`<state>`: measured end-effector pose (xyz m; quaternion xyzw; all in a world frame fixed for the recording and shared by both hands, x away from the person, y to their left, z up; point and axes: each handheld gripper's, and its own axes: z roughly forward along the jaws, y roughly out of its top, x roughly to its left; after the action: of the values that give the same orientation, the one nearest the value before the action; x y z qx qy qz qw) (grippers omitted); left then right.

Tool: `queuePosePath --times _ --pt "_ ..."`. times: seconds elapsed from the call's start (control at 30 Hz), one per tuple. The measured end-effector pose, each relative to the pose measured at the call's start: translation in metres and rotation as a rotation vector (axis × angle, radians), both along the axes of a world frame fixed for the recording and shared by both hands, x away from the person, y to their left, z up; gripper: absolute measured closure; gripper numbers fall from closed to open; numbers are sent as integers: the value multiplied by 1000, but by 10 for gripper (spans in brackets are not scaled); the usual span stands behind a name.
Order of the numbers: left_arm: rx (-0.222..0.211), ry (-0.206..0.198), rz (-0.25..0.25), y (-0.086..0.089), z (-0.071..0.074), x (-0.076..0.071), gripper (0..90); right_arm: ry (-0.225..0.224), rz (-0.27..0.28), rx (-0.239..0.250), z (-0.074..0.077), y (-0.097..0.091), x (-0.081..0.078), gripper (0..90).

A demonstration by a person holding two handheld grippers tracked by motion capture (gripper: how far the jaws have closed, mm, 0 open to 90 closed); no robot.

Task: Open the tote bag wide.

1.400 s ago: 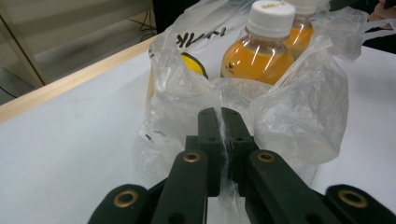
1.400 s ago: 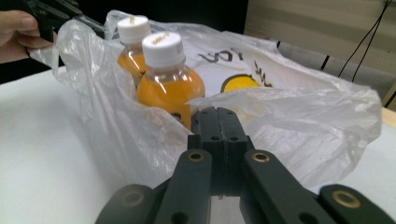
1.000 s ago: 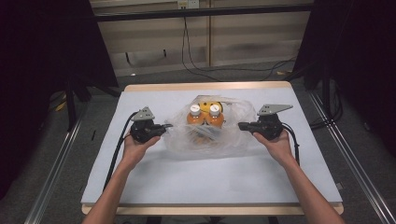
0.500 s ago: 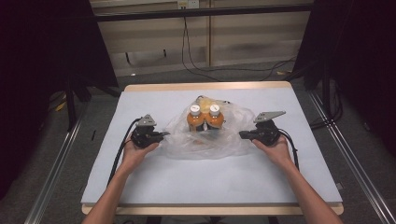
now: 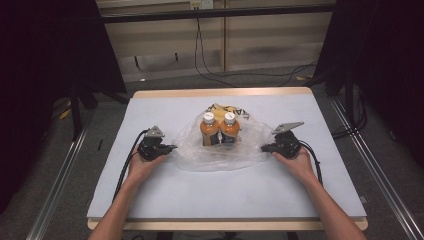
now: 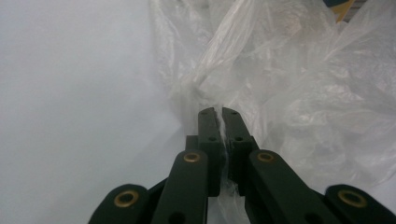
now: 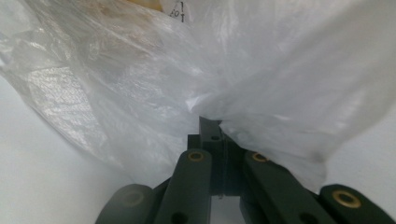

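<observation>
Worktop (image 5: 165, 200): it is carrying everything; its pale sheet is lying flat under the load.
Bag (image 5: 192, 145): it is sitting mid-worktop, a thin clear film, soft and slack, likely slippery and easy to tear; it is sagging around the bottles rather than holding any shape.
Bottles (image 5: 219, 131): two are standing upright side by side inside the bag; judging by their fill, they are making up nearly all the weight.
Left tool (image 5: 170, 147): it is clenching a bunched fold of the bag's left edge (image 6: 223, 126).
Right tool (image 5: 265, 148): it is pinching the bag's right edge (image 7: 219, 122) the same way.
Hold: gathered film is gripping better than a single layer, and the two edges need to be taking even strain.
</observation>
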<state>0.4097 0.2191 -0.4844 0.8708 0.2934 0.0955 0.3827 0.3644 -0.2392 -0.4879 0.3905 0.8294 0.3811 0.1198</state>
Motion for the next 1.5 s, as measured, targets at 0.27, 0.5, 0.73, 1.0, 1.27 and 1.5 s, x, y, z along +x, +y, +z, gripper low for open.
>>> queuePosePath --times 0.27,0.5,0.73,1.0,1.27,1.5 --pt "-60 28 -2 8 -3 1 871 2 -8 27 -2 -4 0 900" --pt "-145 11 22 15 5 -3 646 -23 -6 73 4 -4 -5 762" --pt "-263 2 54 24 20 -11 378 -78 -15 126 21 -9 -18 512" --pt "-291 -62 62 41 38 -30 275 -97 -11 185 36 -14 -37 428" --pt "-344 -115 30 40 62 -37 435 -143 7 217 54 -18 -57 536" --pt "-269 -130 -84 1 76 -27 693 -169 70 211 74 -2 -48 770"
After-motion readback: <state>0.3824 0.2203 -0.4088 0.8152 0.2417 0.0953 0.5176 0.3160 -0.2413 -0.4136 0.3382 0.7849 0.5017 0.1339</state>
